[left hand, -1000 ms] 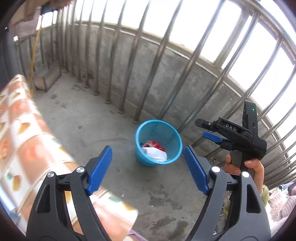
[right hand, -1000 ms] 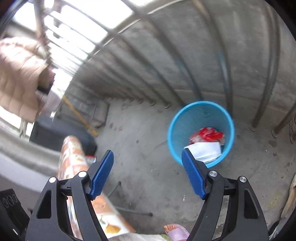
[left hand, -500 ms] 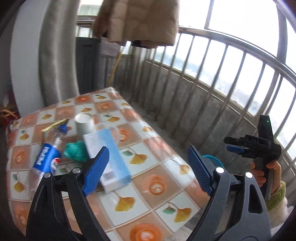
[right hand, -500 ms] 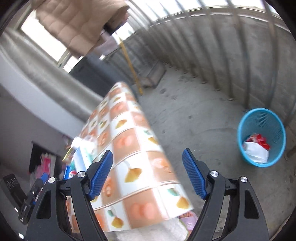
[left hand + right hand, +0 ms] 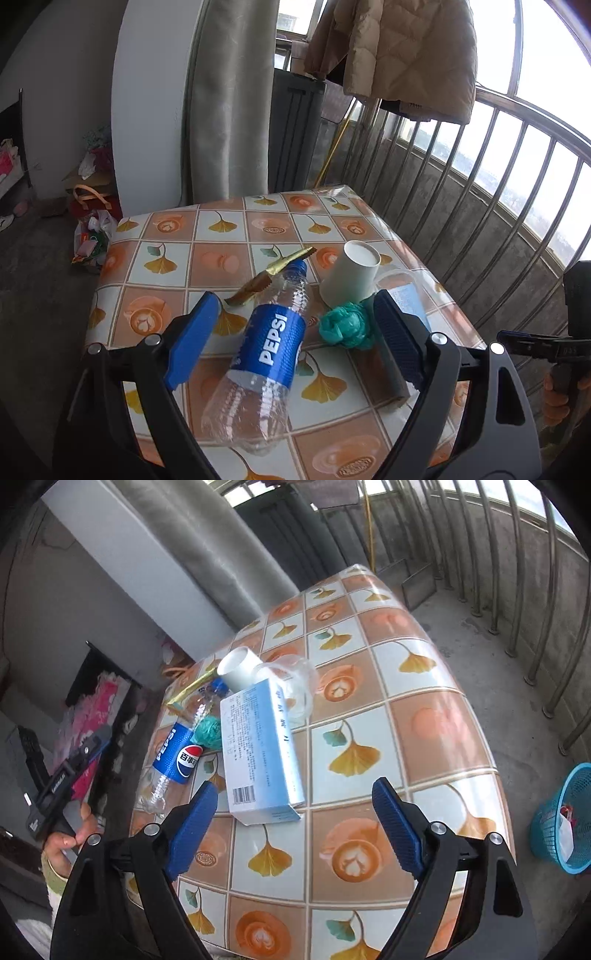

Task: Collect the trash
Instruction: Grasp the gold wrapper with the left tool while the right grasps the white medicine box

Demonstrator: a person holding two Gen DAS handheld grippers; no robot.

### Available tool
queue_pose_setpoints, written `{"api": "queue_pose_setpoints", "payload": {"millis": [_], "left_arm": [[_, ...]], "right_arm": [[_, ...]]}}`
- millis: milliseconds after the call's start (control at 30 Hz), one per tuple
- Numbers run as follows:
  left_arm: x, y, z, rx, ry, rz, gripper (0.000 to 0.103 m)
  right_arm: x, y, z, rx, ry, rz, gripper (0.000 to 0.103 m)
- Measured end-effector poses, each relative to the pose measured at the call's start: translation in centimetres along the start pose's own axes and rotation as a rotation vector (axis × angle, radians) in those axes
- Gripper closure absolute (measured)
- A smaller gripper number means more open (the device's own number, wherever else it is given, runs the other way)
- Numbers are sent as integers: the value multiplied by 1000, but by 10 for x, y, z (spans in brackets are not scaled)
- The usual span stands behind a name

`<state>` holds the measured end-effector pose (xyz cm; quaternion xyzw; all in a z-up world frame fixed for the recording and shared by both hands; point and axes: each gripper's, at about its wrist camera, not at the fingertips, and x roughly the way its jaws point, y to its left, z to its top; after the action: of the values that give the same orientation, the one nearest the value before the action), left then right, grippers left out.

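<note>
An empty Pepsi bottle [image 5: 271, 343] [image 5: 177, 757] lies on the tiled-pattern table [image 5: 221, 236] [image 5: 436, 716]. Beside it are a crumpled green bag [image 5: 345, 326] [image 5: 210, 731], a tipped white paper cup [image 5: 351, 275] [image 5: 240, 666], a gold wrapper [image 5: 273, 275] [image 5: 188, 690] and a blue-white box [image 5: 258, 746] [image 5: 410, 302]. My left gripper [image 5: 295, 299] hovers open above the bottle, touching nothing. My right gripper [image 5: 294, 786] hangs over the box's near end with its jaws opening and nothing between the pads.
A blue mesh basket [image 5: 565, 819] with some trash inside stands on the concrete floor right of the table. Metal railing bars [image 5: 480, 206] run behind and to the right. A curtain [image 5: 229, 96], a hanging jacket [image 5: 406, 55] and floor clutter [image 5: 90, 229] lie beyond.
Both views have swung away from the blue basket on the floor and onto the table. The trash on the table now sits close under both grippers. The right jaws stand a little wider.
</note>
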<state>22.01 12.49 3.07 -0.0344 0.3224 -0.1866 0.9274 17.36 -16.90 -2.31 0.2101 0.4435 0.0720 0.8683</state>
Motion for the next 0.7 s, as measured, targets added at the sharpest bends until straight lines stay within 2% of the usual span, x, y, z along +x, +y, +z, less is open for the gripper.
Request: {"api": "queue_pose_setpoints", "payload": {"millis": [100, 200, 333, 533, 700], "left_arm": [[25, 6, 10, 29, 32, 3, 23], [54, 10, 14, 63, 86, 17, 31], [86, 20, 16, 48, 154, 21, 47], [111, 34, 15, 4, 206, -6, 64], [120, 42, 15, -23, 217, -21, 77]], "right_arm": [[22, 17, 3, -47, 32, -41, 17], [42, 32, 5, -94, 58, -82, 17], [67, 44, 8, -144, 87, -126, 16], [97, 51, 15, -157, 124, -176, 16], [111, 58, 14, -179, 140, -187, 16]]}}
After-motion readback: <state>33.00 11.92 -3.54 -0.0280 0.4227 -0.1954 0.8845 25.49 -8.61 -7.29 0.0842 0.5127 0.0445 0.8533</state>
